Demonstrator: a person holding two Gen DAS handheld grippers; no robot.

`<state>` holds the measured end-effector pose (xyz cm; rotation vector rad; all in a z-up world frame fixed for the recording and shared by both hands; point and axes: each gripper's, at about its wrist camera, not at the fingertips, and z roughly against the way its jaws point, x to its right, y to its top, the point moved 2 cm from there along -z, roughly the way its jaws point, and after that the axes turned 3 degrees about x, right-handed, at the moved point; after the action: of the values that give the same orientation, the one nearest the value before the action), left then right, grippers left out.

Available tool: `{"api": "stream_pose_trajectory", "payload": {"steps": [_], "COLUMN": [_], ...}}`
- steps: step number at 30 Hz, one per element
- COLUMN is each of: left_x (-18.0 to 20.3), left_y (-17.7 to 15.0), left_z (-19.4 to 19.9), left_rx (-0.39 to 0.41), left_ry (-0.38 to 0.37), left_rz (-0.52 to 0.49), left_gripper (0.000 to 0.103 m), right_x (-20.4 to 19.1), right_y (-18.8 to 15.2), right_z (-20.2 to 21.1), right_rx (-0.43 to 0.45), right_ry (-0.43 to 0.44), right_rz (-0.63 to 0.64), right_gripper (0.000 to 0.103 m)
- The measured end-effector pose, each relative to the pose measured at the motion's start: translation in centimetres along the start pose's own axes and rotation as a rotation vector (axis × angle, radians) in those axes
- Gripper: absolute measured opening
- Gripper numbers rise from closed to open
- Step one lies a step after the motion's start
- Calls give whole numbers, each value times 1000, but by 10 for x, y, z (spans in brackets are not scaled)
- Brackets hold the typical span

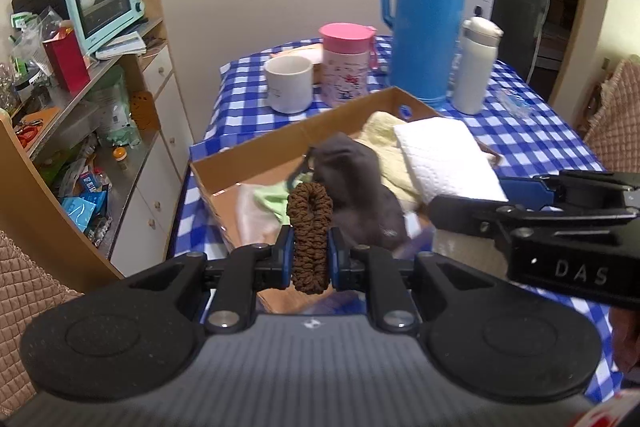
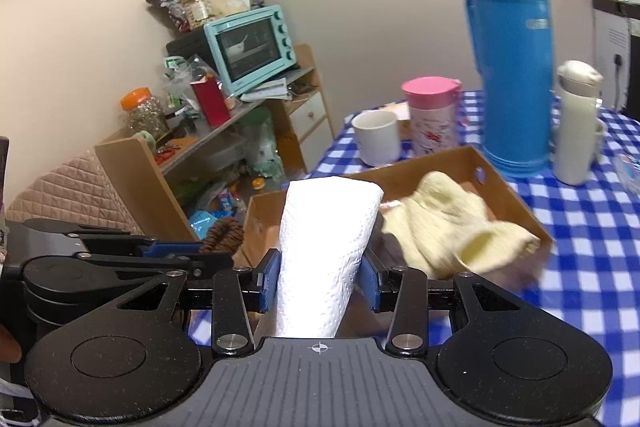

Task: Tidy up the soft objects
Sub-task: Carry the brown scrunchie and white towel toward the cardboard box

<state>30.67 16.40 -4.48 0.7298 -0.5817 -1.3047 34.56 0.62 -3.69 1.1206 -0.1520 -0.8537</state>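
Over the cardboard box (image 1: 256, 155), already holding cloths, left gripper (image 1: 311, 247) clamps a brown scrunchie (image 1: 310, 227); right gripper (image 2: 319, 277) clamps folded paper towel (image 2: 324, 239); both unplaced.

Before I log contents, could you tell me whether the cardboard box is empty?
No, the box holds a yellow cloth and other soft items.

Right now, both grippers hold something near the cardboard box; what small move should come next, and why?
Probably carry the left gripper forward over the cardboard box and release the brown scrunchie: its pads clamp it just short of the box, where other soft items already lie.
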Motion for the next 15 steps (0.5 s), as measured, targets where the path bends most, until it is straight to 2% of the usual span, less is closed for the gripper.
{"api": "stream_pose_trajectory", "payload": {"steps": [7,15], "left_x": [-26,-45], "left_y": [15,23], "left_z": [-46,-94], "left_rx": [-33,-78], "left_ry": [5,-7], "left_rz": [19,26], "left_gripper": [16,16], "right_x": [0,16], "right_y": [11,12], "right_z": [-60,-118], "right_rx": [-28,-86], "right_ry": [19,-5], "right_rz": [21,41], "right_gripper": [42,42]}}
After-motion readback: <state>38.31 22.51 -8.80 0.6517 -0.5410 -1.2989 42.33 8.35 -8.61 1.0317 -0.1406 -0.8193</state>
